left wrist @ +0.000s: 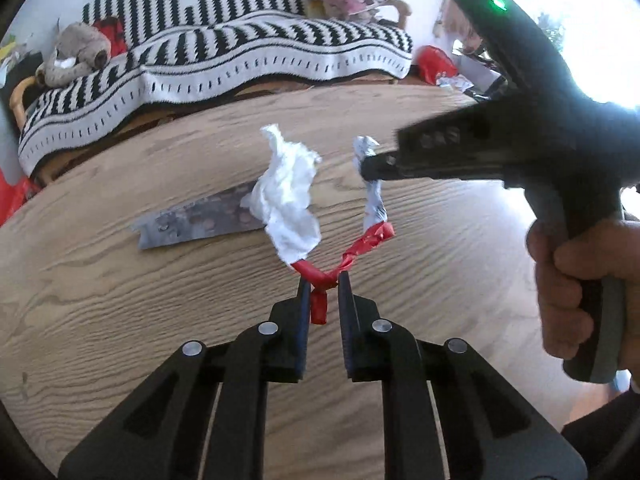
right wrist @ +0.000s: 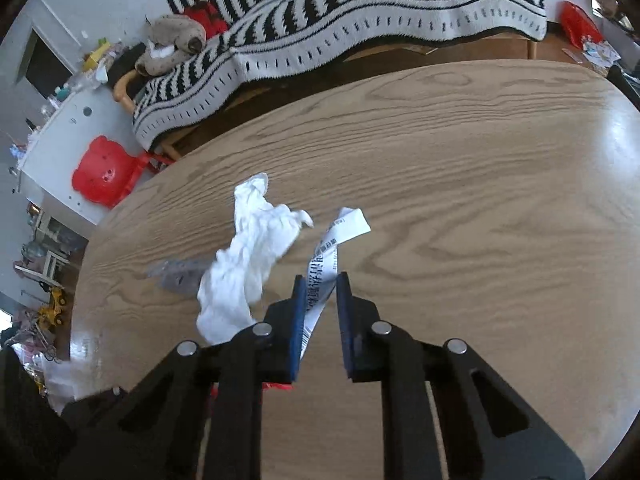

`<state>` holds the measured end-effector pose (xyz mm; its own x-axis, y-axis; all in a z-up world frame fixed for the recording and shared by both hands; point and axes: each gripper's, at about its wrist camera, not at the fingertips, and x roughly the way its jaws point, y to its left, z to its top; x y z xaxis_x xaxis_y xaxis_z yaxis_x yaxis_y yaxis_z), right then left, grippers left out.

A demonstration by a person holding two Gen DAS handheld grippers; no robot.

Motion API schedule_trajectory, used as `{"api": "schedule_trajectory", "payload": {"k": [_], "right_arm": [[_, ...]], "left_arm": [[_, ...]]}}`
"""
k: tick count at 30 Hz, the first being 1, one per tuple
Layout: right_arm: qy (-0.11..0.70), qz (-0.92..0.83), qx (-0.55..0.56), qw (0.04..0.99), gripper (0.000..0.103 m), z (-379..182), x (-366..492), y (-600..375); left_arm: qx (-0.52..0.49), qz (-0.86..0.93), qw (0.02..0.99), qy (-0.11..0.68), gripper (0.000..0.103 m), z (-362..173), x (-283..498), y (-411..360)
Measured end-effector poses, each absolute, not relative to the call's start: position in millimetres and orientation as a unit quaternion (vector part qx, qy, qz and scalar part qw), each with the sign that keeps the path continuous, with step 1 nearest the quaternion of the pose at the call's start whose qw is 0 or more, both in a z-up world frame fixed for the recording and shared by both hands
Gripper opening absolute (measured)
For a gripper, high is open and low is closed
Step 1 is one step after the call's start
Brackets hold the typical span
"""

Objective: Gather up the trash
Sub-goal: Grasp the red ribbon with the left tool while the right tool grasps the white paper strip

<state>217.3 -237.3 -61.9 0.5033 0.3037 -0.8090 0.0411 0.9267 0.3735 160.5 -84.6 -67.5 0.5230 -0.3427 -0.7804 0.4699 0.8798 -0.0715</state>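
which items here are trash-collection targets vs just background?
Job:
- red twisted wrapper, pinched by left gripper
- printed paper strip, pinched by right gripper
- crumpled white tissue
- flat grey wrapper

Background:
- striped blanket
- plush toy
- red stool

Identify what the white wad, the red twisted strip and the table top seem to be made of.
White wad: soft tissue paper, matte and crumpled. Red twisted strip: probably thin glossy plastic wrapper, with shiny creases. Table top: wood or wood-look veneer, grain lines under a smooth sheen.
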Motion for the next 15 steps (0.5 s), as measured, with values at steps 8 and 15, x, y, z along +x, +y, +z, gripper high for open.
{"api": "schedule_trajectory", "payload": {"k": [8,15], "right_arm": [[0.451,0.050,0.178,0.873,0.014,-15.1,142.5,-287.6],[0.425,0.006,0.193,0.884,0.014,5.5,55.0,-348.7]], "left_arm": [[0.085,-0.263,0.869,0.411,0.012,-36.8,119.2,-108.5],[0.088,-0.302,0.862,0.398,0.012,-14.4,69.2,-146.4]]}}
